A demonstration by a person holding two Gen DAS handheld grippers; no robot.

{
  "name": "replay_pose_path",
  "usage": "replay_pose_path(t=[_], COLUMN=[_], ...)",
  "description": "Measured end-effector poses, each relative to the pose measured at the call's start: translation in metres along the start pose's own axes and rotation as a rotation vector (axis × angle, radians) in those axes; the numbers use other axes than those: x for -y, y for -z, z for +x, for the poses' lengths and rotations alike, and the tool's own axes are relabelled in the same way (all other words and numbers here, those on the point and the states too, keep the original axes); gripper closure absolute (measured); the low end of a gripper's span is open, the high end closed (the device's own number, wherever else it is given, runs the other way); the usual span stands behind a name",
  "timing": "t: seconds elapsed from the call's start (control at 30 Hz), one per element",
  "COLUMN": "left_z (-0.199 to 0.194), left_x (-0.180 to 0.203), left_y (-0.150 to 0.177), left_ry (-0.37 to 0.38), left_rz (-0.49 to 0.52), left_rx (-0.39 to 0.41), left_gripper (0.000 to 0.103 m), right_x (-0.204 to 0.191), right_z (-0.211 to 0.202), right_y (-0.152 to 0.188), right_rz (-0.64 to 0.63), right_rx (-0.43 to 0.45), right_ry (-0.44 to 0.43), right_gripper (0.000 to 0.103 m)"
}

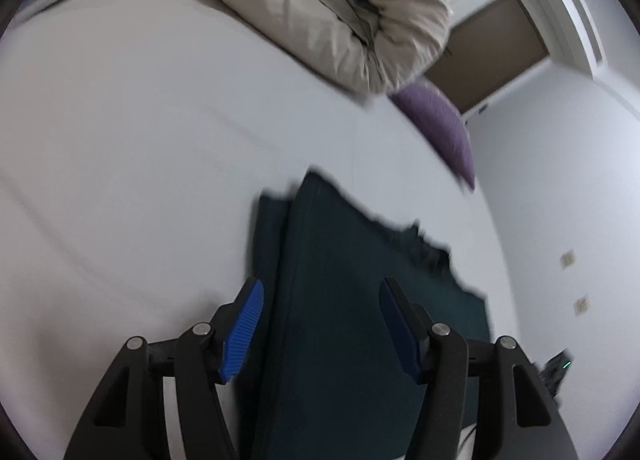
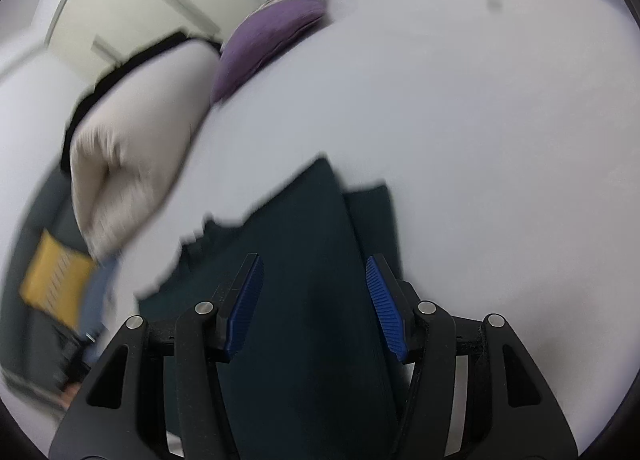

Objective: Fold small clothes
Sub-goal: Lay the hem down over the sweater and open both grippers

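A dark teal garment [image 1: 336, 228] lies folded in layers on the white bed sheet [image 1: 140, 140]. My left gripper [image 1: 322, 284] hangs over its near part, open, with blue pads [image 1: 244, 332] apart and the cloth seen between them, not pinched. In the right wrist view the same garment [image 2: 304, 212] lies below my right gripper [image 2: 313, 259], which is also open, its pads [image 2: 386, 308] clear of the fabric. The garment's far edge is ragged and blurred in both views.
A rolled beige duvet [image 1: 320, 0] [image 2: 132, 140] lies at the far side of the bed, with a purple cushion [image 1: 444, 124] [image 2: 268, 32] beside it. A yellow item [image 2: 52, 280] and blue cloth [image 2: 100, 292] sit off the bed's edge. White walls and a brown door [image 1: 492, 48] stand beyond.
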State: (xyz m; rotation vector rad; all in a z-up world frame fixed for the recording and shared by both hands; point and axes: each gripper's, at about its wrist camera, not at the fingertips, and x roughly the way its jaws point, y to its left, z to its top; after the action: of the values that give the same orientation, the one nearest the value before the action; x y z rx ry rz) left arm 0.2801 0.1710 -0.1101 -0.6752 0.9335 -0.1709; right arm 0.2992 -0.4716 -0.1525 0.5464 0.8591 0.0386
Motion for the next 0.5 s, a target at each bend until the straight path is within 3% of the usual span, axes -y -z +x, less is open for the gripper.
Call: replay_pose_path(t=[0.3, 0.4, 0.5], left_z=[-0.001, -0.006, -0.010], left_x=[0.009, 0.008, 0.008], left_y=[0.069, 0.077, 0.080], left_ry=[-0.105, -0.129, -0.139], left_rz=[0.139, 0.160, 0.175], left_rx=[-0.023, -0.005, 0.009], left_gripper=[0.041, 0.042, 0.044], right_x=[0.004, 0.013, 0.028], right_z=[-0.043, -0.052, -0.064], right_y=[0.075, 0.093, 0.102], right_rz=[-0.152, -0.157, -0.132], right_rx=[0.016, 0.001, 0.004], right_ry=[0.132, 0.153, 0.149], right_gripper=[0.053, 0.068, 0.069])
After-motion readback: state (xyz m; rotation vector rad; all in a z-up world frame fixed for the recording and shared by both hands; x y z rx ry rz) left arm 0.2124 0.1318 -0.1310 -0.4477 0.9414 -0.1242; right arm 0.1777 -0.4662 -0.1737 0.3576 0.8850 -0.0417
